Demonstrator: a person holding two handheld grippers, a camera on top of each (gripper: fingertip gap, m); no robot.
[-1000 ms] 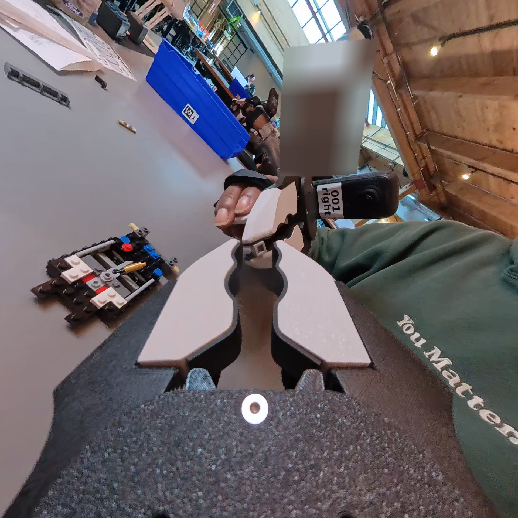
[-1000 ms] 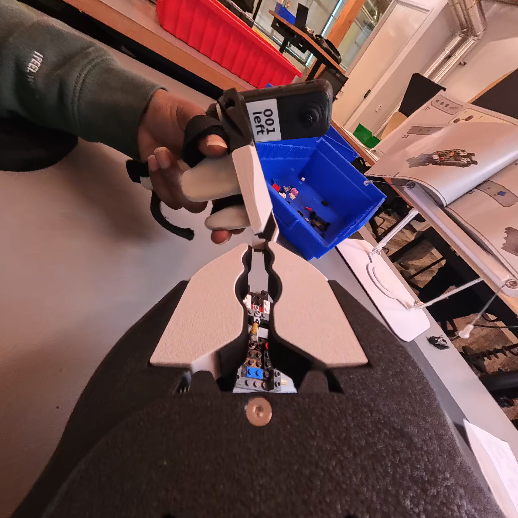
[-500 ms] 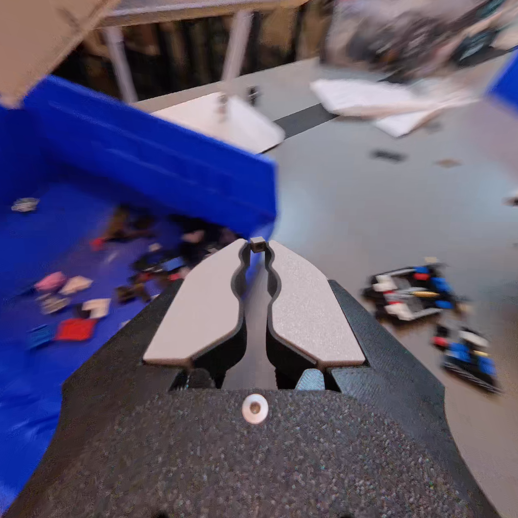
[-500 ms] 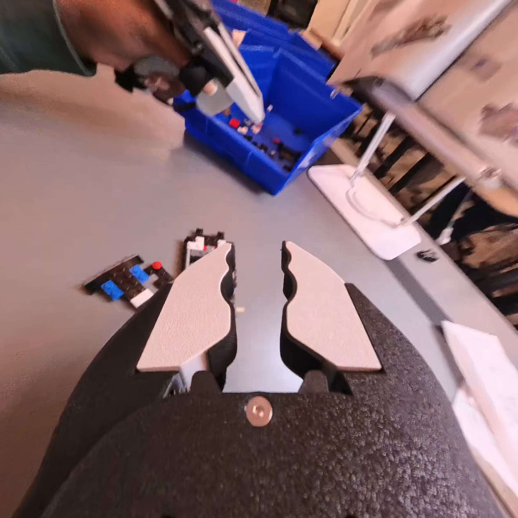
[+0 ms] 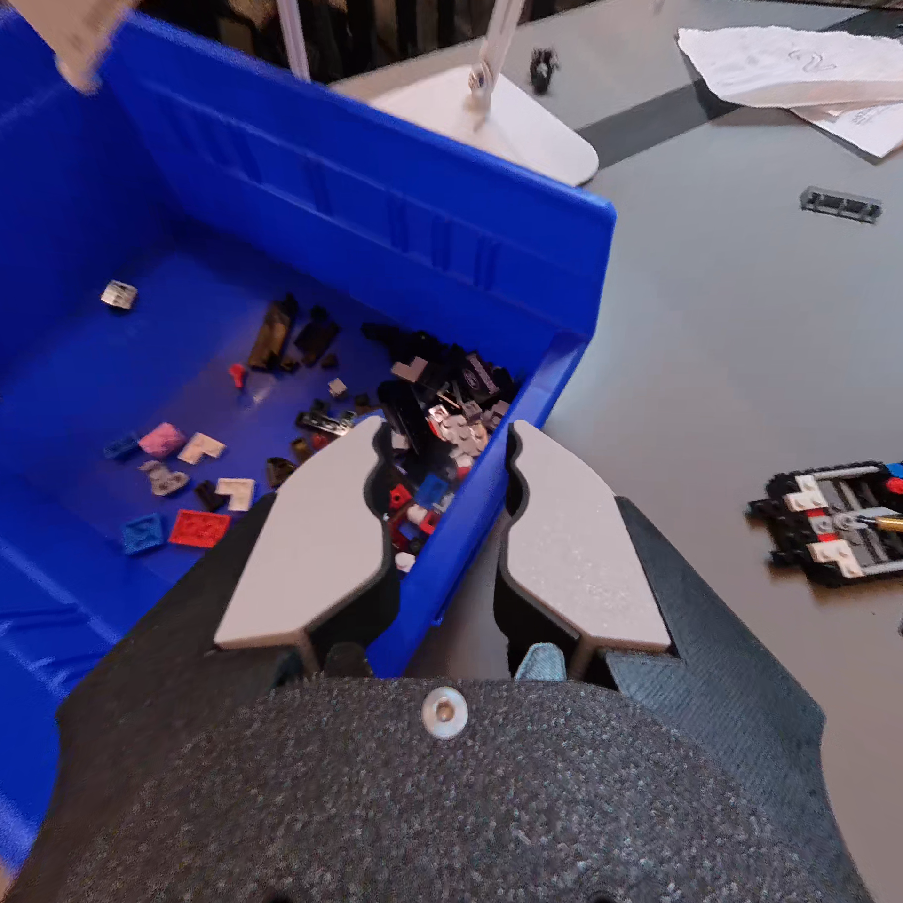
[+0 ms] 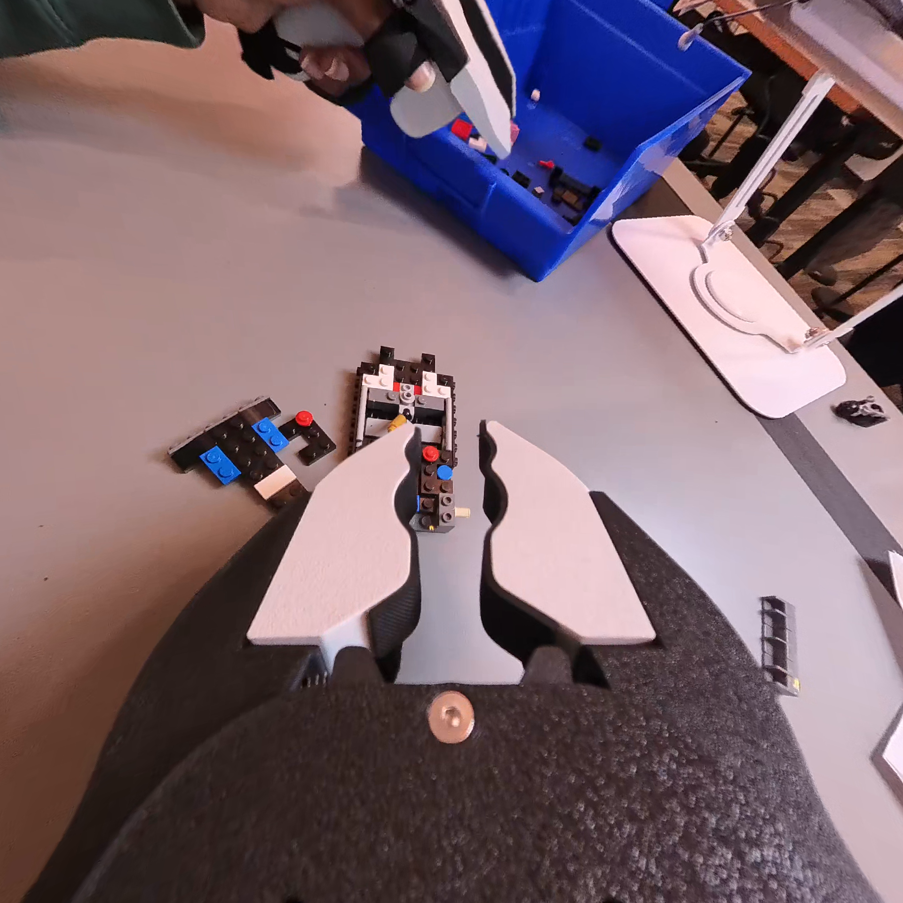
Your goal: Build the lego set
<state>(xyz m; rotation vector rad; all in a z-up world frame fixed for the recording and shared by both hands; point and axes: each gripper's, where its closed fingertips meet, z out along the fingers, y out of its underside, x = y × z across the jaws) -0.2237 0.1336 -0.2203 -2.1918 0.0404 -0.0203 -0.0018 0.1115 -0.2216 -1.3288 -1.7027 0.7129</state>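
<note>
- the right gripper [image 6: 447,430] hangs low over the grey table [image 6: 146,303], its fingers spread and holding nothing; the gap lines up over the tail of a small brick model [image 6: 435,483], which lies flat between and just beyond the tips, so it looks placed for a straddle.
- just left of the left fingertip lies a flat black plate piece [image 6: 244,447] with blue and red studs, apart from the model.
- the left gripper [image 5: 442,427] is also spread and empty, poised over the near corner of a blue bin [image 5: 488,234]; the bin's wall runs between its fingers.
- loose bricks [image 5: 440,420] are heaped in that corner just past the left finger, others scattered farther left.
- beyond the bin stands a white stand base [image 6: 723,303].
</note>
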